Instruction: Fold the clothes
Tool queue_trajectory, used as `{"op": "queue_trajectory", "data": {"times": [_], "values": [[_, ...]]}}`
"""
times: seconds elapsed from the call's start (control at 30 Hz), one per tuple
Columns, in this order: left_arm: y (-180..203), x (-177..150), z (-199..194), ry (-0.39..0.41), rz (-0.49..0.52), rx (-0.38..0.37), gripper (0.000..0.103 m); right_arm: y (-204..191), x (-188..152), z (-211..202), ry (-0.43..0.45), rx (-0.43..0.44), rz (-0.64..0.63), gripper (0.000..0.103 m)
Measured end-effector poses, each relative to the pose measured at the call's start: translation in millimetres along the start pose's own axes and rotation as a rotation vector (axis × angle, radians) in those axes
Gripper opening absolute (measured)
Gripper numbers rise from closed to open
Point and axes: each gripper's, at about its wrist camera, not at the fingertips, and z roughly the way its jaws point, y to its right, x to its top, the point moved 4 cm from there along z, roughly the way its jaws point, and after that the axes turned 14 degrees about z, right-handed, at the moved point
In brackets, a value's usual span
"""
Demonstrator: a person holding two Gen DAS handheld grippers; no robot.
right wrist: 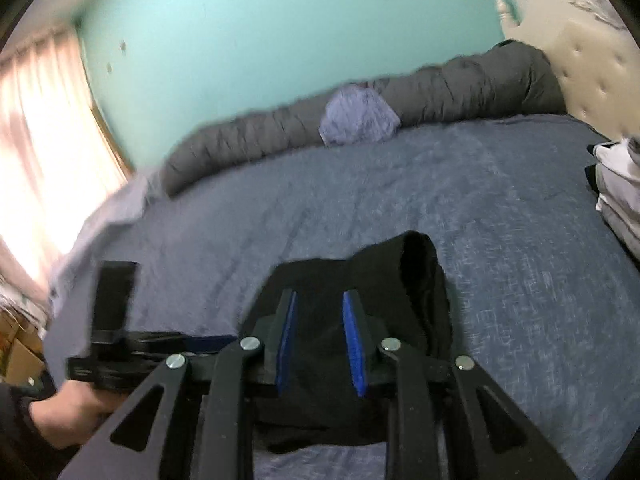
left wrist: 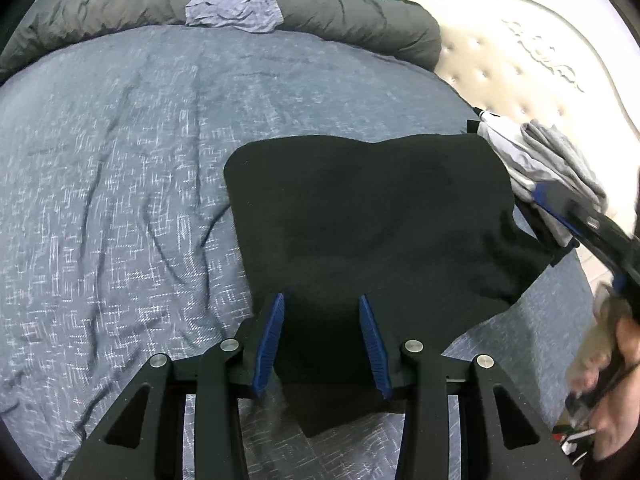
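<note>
A black garment (left wrist: 372,216) lies spread flat on the blue bedspread (left wrist: 120,160). My left gripper (left wrist: 322,300) is open, its blue pads either side of the garment's near edge, low over it. My right gripper (left wrist: 560,204) enters the left wrist view from the right, over the garment's right edge beside the folded stack. In the right wrist view my right gripper (right wrist: 320,296) is open above a bunched part of the black garment (right wrist: 416,276). The left gripper (right wrist: 116,320) and the hand on it show at lower left there.
A stack of folded grey and white clothes (left wrist: 540,160) sits at the right by the padded headboard (left wrist: 520,60). A crumpled lilac garment (left wrist: 236,4) lies on the rolled grey duvet (left wrist: 340,12) at the far side. A curtained window (right wrist: 44,140) is at left.
</note>
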Motion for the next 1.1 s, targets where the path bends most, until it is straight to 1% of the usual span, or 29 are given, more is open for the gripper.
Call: {"op": "queue_trajectory", "data": {"times": [0.2,0.3,0.37,0.4,0.43,0.73,0.9,1.0,1.03,1.1], "values": [[-1,-1,3,0.0,0.008,-0.005,0.045,18,5,25,-0.083,-0.068,-0.019,0.023],[-2,-1,4,-0.001,0.01,-0.009,0.046,29,6,35,-0.111,-0.111,-0.031,0.023],[-3,-2,5,-0.001,0.009,-0.01,0.047,39,5,40,-0.126,-0.16,-0.038,0.02],[-3,-3,5,-0.001,0.01,-0.009,0.048,45,4,44,-0.131,-0.203,-0.05,0.02],[-2,-3,6,-0.002,0.012,-0.008,0.048,48,3,45,-0.133,-0.225,-0.055,0.02],[3,-8,13,-0.008,0.029,-0.003,0.05,69,-7,54,-0.148,-0.255,-0.039,0.018],[5,-5,10,-0.014,0.048,0.003,0.051,80,-12,58,-0.157,-0.272,-0.03,0.019],[6,-2,7,-0.009,0.058,0.004,0.051,70,3,42,-0.11,-0.244,-0.045,0.019],[6,-1,5,-0.006,0.063,0.006,0.051,64,10,33,-0.082,-0.228,-0.051,0.019],[6,1,3,-0.002,0.074,0.011,0.051,51,24,23,-0.059,-0.178,-0.066,0.019]]}}
